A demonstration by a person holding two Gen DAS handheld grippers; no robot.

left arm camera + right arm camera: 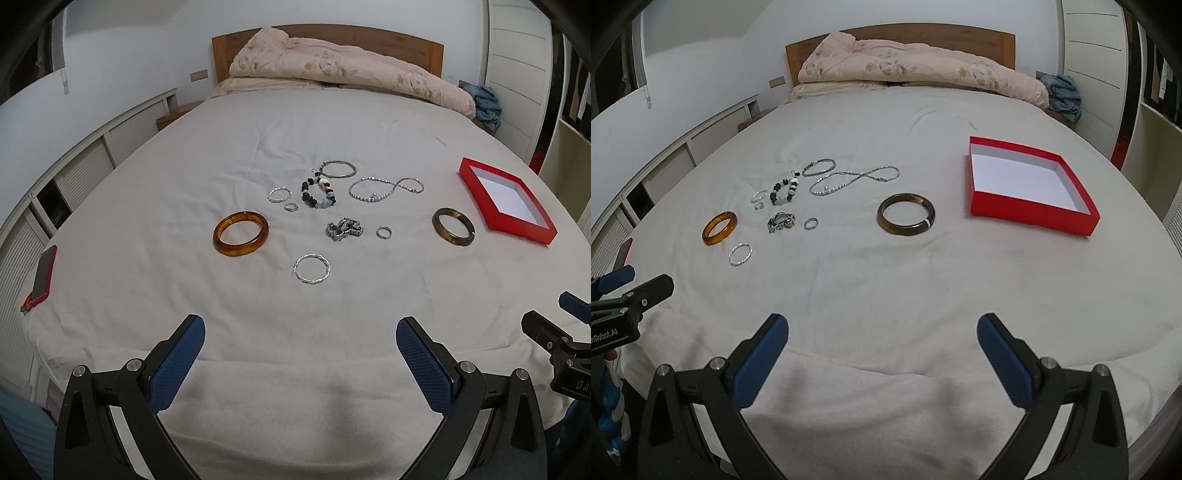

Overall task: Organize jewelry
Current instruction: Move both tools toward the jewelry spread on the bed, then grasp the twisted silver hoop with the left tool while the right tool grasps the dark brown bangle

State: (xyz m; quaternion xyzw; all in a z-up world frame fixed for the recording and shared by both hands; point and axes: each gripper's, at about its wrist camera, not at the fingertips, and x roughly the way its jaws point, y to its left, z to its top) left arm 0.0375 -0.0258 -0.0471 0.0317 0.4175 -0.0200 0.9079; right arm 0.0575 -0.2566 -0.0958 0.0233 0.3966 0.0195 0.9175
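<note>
Jewelry lies spread on a white bed: an amber bangle, a dark brown bangle, a twisted silver bangle, a beaded bracelet, a silver necklace, a metal chain bracelet and a small ring. An empty red box sits to the right. My left gripper and right gripper both hover open near the bed's front edge, holding nothing.
A folded quilt lies against the wooden headboard at the far end. A red-cased phone rests at the bed's left edge. White cabinets line the left wall. A blue cloth sits at the far right.
</note>
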